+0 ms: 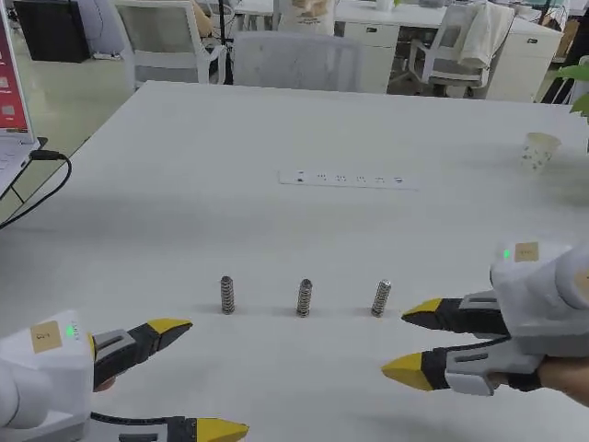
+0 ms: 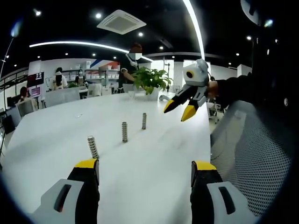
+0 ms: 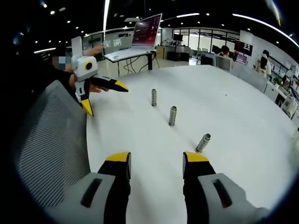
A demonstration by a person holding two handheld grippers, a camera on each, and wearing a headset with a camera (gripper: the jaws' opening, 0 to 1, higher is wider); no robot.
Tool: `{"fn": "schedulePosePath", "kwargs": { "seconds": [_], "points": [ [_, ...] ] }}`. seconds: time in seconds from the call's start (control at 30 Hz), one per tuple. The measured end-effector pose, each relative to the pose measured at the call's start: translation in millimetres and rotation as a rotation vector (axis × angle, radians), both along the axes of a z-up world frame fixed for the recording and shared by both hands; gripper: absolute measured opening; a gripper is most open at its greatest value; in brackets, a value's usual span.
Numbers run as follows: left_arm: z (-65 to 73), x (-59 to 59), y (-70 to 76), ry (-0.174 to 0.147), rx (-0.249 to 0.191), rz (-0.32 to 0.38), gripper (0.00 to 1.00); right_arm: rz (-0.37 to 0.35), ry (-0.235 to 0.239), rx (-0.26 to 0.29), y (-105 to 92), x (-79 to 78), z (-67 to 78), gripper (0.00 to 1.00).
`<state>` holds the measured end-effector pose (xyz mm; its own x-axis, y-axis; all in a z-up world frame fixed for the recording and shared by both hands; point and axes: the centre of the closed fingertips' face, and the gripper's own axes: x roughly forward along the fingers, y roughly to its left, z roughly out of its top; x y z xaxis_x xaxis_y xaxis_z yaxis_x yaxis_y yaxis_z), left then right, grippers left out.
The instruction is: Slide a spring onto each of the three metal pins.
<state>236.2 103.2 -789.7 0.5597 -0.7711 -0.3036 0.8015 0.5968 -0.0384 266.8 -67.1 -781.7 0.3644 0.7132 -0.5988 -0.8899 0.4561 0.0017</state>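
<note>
Well, I have both tools slack and empty: my left gripper (image 1: 216, 378) sits low at the near left of the table (image 1: 276, 129) with its yellow-tipped jaws spread wide and nothing between them, and my right gripper (image 1: 396, 343) is at the near right, jaws likewise parted around bare air. Between the two, a little farther off, three springs stand in a row across the table, well apart from one another: the left spring (image 1: 227, 295), the middle spring (image 1: 305, 297) and the right spring (image 1: 381, 298). I take each to be sitting over its pin, though the pins are hidden inside the coils and I cannot make them out. The left and middle ones stand upright; the right one leans, its top tipped to the right. I judge the loading as good as done, with only a check left. If that leaning spring is not fully seated, my right gripper, just beside it, would have to pinch lightly near the top and ease it straight down without knocking it over.
</note>
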Motion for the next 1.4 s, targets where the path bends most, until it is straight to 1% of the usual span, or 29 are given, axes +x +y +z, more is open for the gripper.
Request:
{"fn": "schedulePosePath", "kwargs": {
  "seconds": [0.23,0.33,0.4,0.67,0.77,0.9,0.97,1.07,1.13,1.2,1.27,1.4],
  "points": [
    [0.0,0.4,-2.3,0.004,-0.004,0.001,0.78,-0.047,-0.026,0.031,-17.7,1.3,-1.1,0.50],
    [0.6,0.2,-3.1,0.005,-0.006,0.003,0.78,-0.053,-0.036,0.049,-20.9,1.1,-0.2,0.52],
    [0.8,0.0,-3.5,0.007,-0.008,0.006,0.78,-0.057,-0.054,0.067,-22.1,0.6,1.1,0.54],
    [0.8,-0.5,-2.4,0.012,-0.013,0.016,0.78,-0.078,-0.044,0.086,-31.0,-5.6,-11.9,0.63],
    [0.2,-0.4,-1.5,0.015,-0.014,0.019,0.78,-0.091,-0.052,0.100,-33.2,-6.5,-12.3,0.65],
    [-1.0,-0.7,-1.0,0.020,-0.018,0.023,0.79,-0.119,-0.079,0.133,-34.9,-3.1,-7.6,0.71],
    [-1.3,-1.1,-1.1,0.021,-0.018,0.023,0.79,-0.127,-0.081,0.142,-34.2,-2.7,-6.9,0.74],
    [-1.3,-1.3,-0.9,0.022,-0.022,0.026,0.79,-0.138,-0.085,0.147,-33.5,-2.8,-8.6,0.77],
    [-1.4,-1.4,-0.7,0.023,-0.024,0.028,0.79,-0.146,-0.080,0.156,-32.6,-3.2,-10.7,0.80],
    [-1.9,-1.6,-0.3,0.024,-0.023,0.028,0.79,-0.151,-0.082,0.157,-31.2,-3.7,-11.6,0.84],
    [-2.5,-1.4,0.3,0.025,-0.025,0.030,0.79,-0.153,-0.091,0.150,-31.9,-2.9,-11.6,0.85],
    [-3.4,-0.6,1.0,0.025,-0.029,0.035,0.80,-0.162,-0.090,0.160,-32.5,-1.3,-10.9,0.87]
  ]
}}
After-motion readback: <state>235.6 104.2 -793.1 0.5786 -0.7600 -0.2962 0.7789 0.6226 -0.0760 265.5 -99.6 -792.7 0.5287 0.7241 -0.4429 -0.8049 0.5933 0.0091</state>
